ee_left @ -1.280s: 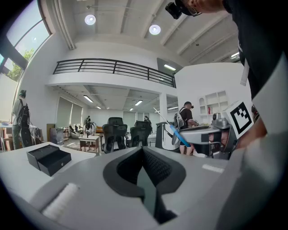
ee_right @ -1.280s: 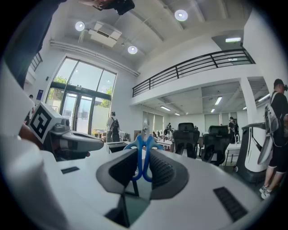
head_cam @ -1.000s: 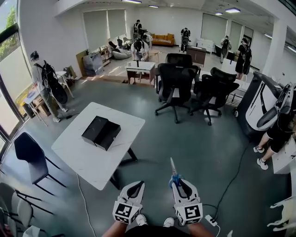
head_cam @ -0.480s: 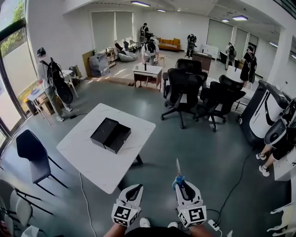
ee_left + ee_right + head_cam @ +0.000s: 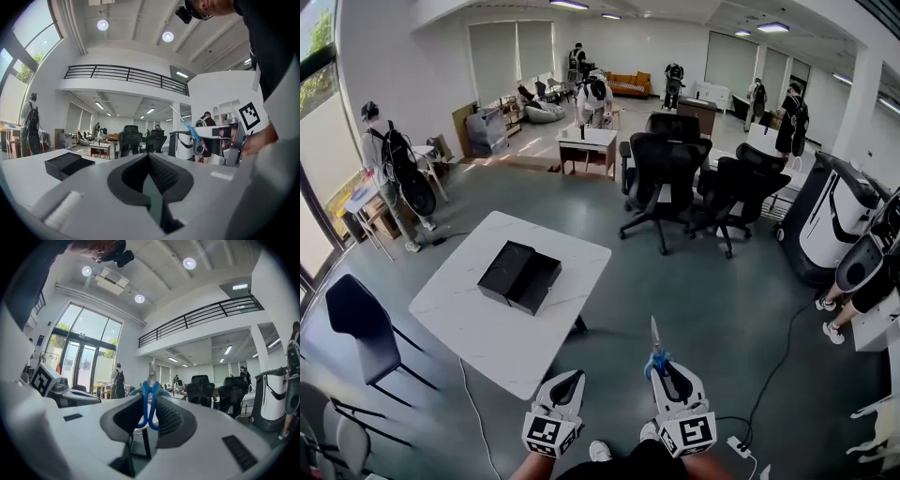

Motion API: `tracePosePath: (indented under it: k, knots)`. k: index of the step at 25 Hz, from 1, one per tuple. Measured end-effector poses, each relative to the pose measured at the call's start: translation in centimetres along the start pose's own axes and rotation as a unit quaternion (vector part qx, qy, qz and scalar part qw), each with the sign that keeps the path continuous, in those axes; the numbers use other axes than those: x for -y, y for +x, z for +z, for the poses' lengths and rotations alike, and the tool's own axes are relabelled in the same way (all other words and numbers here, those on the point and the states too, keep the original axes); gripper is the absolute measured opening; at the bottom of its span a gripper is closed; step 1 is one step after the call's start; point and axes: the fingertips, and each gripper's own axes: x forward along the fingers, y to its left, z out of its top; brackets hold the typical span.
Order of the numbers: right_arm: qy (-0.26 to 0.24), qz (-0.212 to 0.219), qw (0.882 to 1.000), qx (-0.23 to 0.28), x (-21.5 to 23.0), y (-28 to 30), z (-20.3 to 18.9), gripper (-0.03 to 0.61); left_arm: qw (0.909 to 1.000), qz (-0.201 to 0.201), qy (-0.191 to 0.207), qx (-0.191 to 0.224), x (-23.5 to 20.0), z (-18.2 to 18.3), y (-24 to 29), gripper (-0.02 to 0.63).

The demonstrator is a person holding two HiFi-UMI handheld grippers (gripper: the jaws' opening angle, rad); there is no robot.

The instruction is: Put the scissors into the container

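Observation:
Blue-handled scissors (image 5: 655, 353) stand blades-up in my right gripper (image 5: 661, 367), which is shut on the handles (image 5: 148, 404); the blades (image 5: 152, 369) point ahead. The same scissors (image 5: 186, 124) show at the right of the left gripper view. My left gripper (image 5: 569, 382) is shut with nothing in it, held low beside the right one. The container, a black open box (image 5: 519, 272), lies on the white table (image 5: 478, 328) ahead and to my left; it appears again as the box (image 5: 68, 164) in the left gripper view.
Black office chairs (image 5: 661, 178) stand ahead on the grey floor. A dark chair (image 5: 354, 319) sits left of the table. A white machine (image 5: 834, 220) and a seated person are at the right. A cable and power strip (image 5: 739, 446) lie by my right foot.
The view has shifted slightly; the table and box sit a little lower and nearer than a second ago. Both grippers keep their hold and relative places.

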Motion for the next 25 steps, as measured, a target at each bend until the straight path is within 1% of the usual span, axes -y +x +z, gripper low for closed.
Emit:
tracePosePath:
  k: [4,7,10,13,18,22,25]
  knots:
    - [0.001,0.002,1.000,0.001,0.5,1.0,0.1,0.086,1.0000,-0.001,-0.001,-0.006,-0.3,-0.3,1.0,0.009]
    - [0.005,0.019,1.000,0.009,1.0,2.1,0.3,0.086,1.0000,0.008,0.000,-0.003,-0.8,-0.1,1.9,0.009]
    - [0.003,0.029,1.000,0.007,1.6,3.4,0.3,0.086,0.9998,0.020,0.004,0.003,-1.4,0.2,3.0,0.009]
    - [0.007,0.038,0.999,0.003,2.7,4.5,-0.4,0.086,0.9996,0.028,0.006,-0.001,-1.6,0.1,4.4,0.009]
    - [0.007,0.069,0.998,0.002,3.5,6.3,-0.3,0.086,0.9993,0.035,0.003,-0.010,-1.4,0.1,7.1,0.009]
    - [0.015,0.078,0.997,0.004,5.6,7.6,-0.1,0.086,0.9990,0.042,0.002,-0.012,-1.1,0.5,9.4,0.009]
    - [0.017,0.076,0.997,-0.002,7.7,8.4,-1.0,0.086,0.9990,0.044,0.002,-0.010,-0.8,1.2,11.2,0.009]
